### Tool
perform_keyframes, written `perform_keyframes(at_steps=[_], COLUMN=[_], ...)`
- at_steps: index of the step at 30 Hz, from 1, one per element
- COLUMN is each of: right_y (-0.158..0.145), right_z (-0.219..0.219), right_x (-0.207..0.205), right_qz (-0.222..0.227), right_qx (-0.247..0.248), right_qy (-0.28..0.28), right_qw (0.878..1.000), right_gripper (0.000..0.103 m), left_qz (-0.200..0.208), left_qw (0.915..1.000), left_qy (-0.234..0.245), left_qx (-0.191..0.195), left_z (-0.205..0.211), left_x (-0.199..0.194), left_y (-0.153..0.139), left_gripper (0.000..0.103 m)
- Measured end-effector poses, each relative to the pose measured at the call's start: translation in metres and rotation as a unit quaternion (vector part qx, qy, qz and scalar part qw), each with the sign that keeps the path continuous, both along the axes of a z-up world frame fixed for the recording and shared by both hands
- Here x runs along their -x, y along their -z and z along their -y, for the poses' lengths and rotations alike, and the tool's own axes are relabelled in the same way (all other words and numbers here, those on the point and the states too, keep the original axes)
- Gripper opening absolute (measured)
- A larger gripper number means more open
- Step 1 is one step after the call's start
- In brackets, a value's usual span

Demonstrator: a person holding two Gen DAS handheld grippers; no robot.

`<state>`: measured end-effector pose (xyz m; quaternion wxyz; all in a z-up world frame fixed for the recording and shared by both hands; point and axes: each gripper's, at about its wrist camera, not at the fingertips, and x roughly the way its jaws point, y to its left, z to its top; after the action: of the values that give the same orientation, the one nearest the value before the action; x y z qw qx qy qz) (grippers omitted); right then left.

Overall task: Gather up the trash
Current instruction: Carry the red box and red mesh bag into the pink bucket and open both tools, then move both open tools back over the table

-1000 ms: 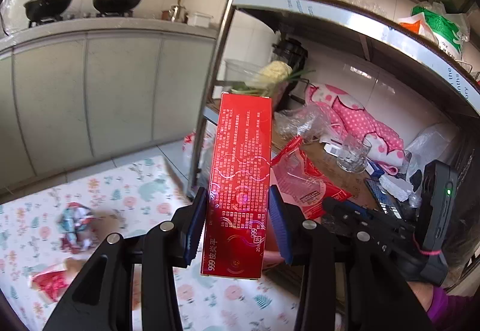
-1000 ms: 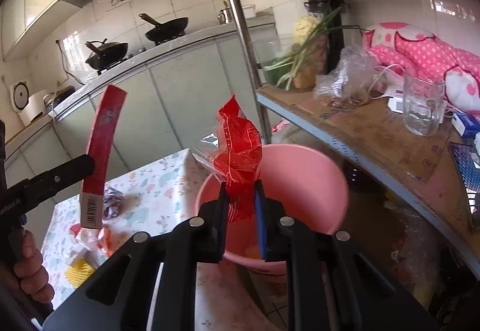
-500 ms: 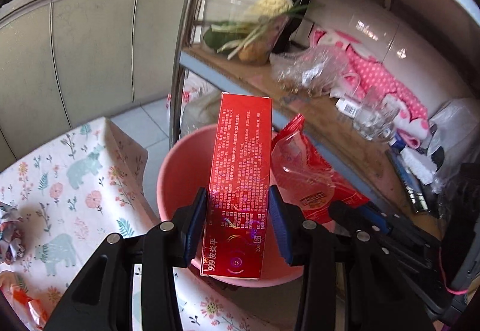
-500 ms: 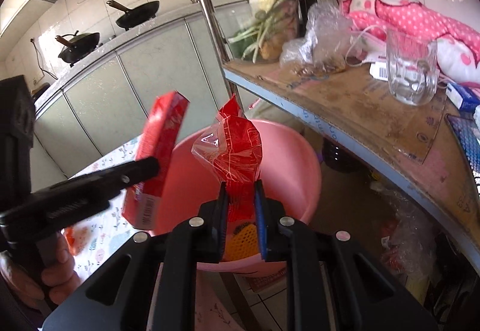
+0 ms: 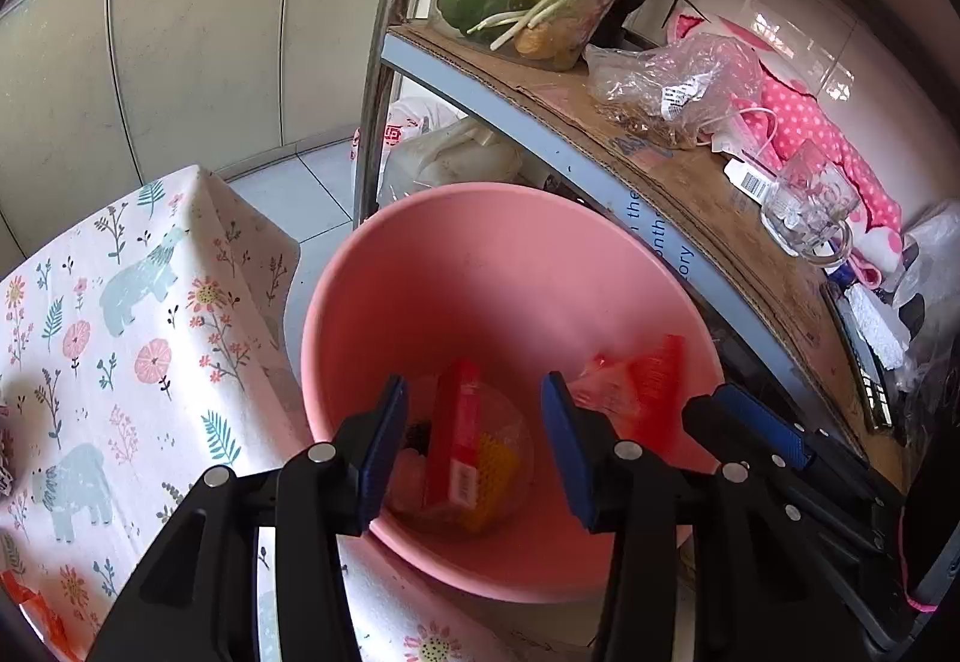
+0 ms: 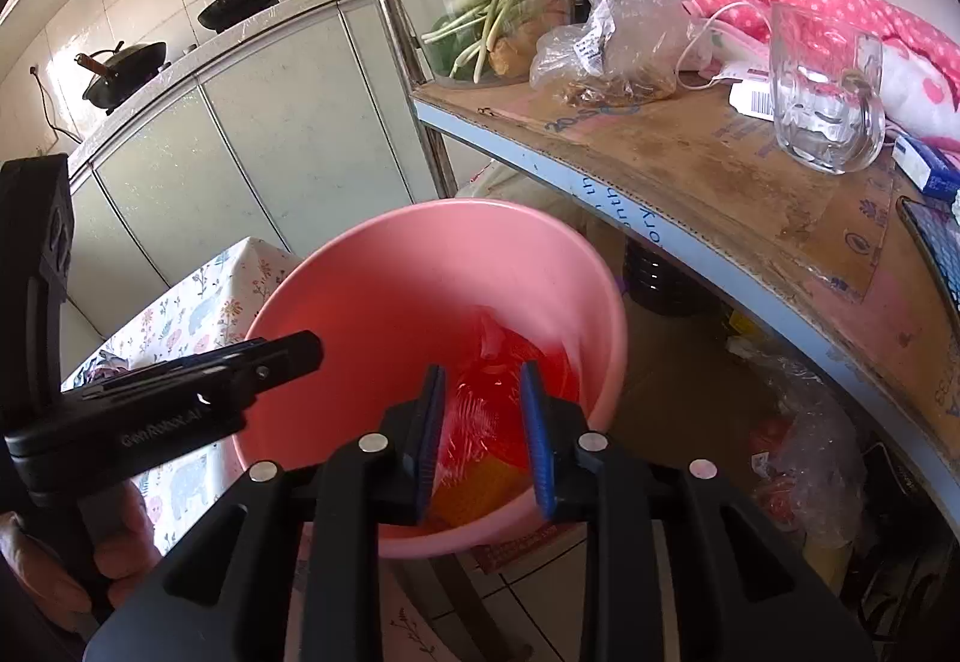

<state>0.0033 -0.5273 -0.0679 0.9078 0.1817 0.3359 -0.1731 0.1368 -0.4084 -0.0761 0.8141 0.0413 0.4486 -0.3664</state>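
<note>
Two sets of jaws stand open over a pink plastic basin, neither holding anything. The left gripper has its blue pads spread wide, and directly beyond the gap a red carton lies on end in the bottom of the basin, beside a yellow mesh scrap and clear film. The right gripper is parted more narrowly, with a crumpled red plastic wrapper seen between its pads but lower down, inside the basin and apparently free of them.

Both pieces look delivered, so the step in hand is likely the release and pull-back. Done well, it means lifting each tool straight up, clear of the rim, jaws kept apart so the light wrapper does not snag on a pad and ride out again.

Both tools point steeply down into the basin from the near side, the left one crossing in from the left of the right wrist view, gripped by a bare hand. More litter, an orange-red scrap, waits on the floral tabletop to the left. A metal rack's cardboard-lined shelf with a glass mug overhangs to the right.
</note>
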Motion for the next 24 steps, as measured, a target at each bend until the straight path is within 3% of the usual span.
perform_keyframes(at_steps=[13,17,24], right_y=[-0.021,-0.031,-0.046], right_z=[-0.012,-0.024,-0.05], right_x=[0.01,0.014,0.02], right_qz=[0.024,0.037,0.051], right_qx=[0.002,0.007,0.012], right_qy=[-0.021,-0.036,-0.068], right_qw=[0.999,0.999,0.996], right_gripper=[0.028,0.037,0.037], left_qz=[0.049,0.071,0.1], left_qw=[0.9983,0.9965,0.9932], left_qy=[0.007,0.003,-0.009], left_qx=[0.031,0.045,0.06], left_z=[-0.016,-0.031,-0.07], left_x=[0.026,0.038,0.057], left_y=[-0.043,-0.062,-0.087], left_gripper=[0.05,0.051,0.052])
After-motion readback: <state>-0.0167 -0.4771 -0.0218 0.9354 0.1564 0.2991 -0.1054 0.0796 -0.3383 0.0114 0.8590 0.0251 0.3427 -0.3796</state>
